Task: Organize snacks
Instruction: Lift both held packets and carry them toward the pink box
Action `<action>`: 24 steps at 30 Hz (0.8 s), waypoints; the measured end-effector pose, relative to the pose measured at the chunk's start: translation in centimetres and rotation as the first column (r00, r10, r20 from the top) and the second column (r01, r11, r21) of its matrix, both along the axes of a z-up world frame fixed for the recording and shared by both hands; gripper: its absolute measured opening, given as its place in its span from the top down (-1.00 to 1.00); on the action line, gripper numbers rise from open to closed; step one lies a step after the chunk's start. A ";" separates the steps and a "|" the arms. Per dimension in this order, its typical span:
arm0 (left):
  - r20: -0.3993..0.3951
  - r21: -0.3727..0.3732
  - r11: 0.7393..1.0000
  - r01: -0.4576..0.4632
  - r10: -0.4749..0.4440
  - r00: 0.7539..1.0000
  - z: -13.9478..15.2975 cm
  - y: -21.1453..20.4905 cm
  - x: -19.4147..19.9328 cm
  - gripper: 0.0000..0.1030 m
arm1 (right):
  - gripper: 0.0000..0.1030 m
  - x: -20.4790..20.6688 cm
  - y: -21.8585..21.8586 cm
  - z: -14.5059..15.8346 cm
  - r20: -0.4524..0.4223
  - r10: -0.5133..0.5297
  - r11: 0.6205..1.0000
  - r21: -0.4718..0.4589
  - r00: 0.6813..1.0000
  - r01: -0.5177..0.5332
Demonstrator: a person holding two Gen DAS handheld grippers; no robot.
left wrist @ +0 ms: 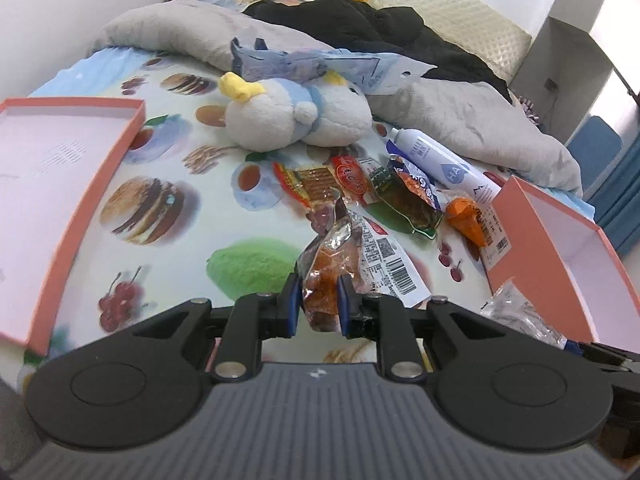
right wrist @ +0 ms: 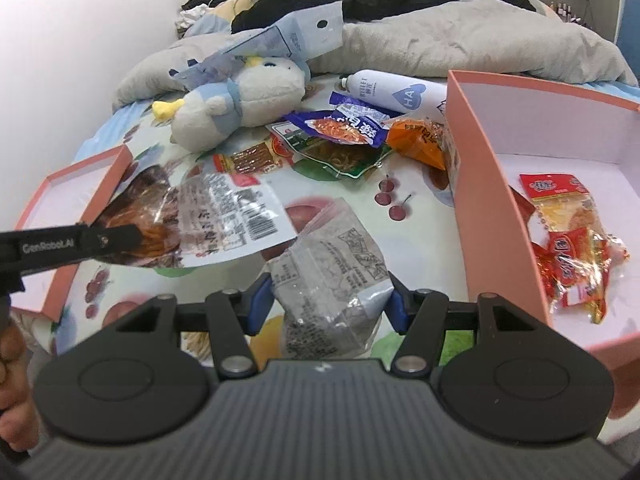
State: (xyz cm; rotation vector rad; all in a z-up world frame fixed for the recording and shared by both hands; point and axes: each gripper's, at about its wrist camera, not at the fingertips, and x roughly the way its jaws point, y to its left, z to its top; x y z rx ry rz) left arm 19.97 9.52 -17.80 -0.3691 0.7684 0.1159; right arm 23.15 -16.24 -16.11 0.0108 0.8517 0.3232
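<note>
My left gripper (left wrist: 318, 282) is shut on a clear packet of brown snack with a barcode label (left wrist: 352, 264), lifted above the fruit-print sheet; the same packet (right wrist: 200, 220) hangs at the left of the right wrist view. My right gripper (right wrist: 328, 294) is shut on a grey speckled snack bag (right wrist: 332, 264), which also shows at the lower right of the left wrist view (left wrist: 520, 316). Loose snack packets (left wrist: 376, 192) lie in a heap mid-bed. A pink box (right wrist: 472, 184) on the right contains a red-and-yellow snack packet (right wrist: 572, 236). A pink lid (left wrist: 76, 200) lies at the left.
A plush toy (left wrist: 296, 116) with a blue plastic bag (left wrist: 320, 64) on it lies behind the snacks. A white spray bottle (left wrist: 440, 164) rests beside a grey blanket (left wrist: 480, 116). Black clothes (left wrist: 360, 24) are piled farther back. A hand (right wrist: 12, 380) shows at the left edge.
</note>
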 end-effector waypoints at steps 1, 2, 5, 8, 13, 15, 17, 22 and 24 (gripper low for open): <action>0.000 0.006 1.000 -0.006 0.006 1.000 0.3 0.0 -0.4 0.57 | -0.15 -0.2 -0.1 0.2 -0.003 -0.004 1.000 0.002 1.000 0.004; -0.001 0.017 1.000 -0.010 0.010 1.000 0.7 -0.1 -0.7 0.57 | -0.15 -0.4 -0.2 0.5 -0.005 -0.007 1.000 0.006 1.000 0.007; 0.004 0.018 1.000 -0.021 0.021 1.000 1.6 -0.1 -1.7 0.57 | -0.15 -1.1 -0.3 1.3 0.002 -0.003 1.000 0.009 1.000 0.003; 0.009 0.018 1.000 -0.018 0.018 1.000 2.4 -0.4 -2.4 0.57 | -0.15 -1.6 -0.5 2.2 0.015 -0.002 1.000 0.009 1.000 0.002; 0.024 0.018 1.000 -0.010 0.010 1.000 3.9 -1.2 -3.2 0.58 | -0.15 -2.0 -1.2 3.3 0.026 -0.020 1.000 0.012 0.999 0.020; 0.037 0.015 1.000 -0.008 0.007 0.999 4.6 -1.4 -3.5 0.57 | -0.15 -2.2 -1.4 3.7 0.026 -0.026 1.000 0.011 0.999 0.025; 0.046 0.009 1.000 -0.006 0.006 0.999 5.3 -1.6 -3.6 0.58 | -0.15 -2.5 -1.7 4.2 0.036 -0.029 1.000 0.012 0.999 0.028; 0.048 -0.050 0.999 0.007 -0.005 0.999 6.8 -2.0 -3.4 0.58 | -0.15 -2.7 -2.5 5.7 0.060 -0.042 0.999 0.022 0.997 0.041; 0.045 -0.065 0.998 0.016 -0.013 0.999 7.2 -2.2 -3.0 0.58 | -0.15 -2.6 -2.7 6.5 0.077 -0.049 0.999 0.016 0.996 0.048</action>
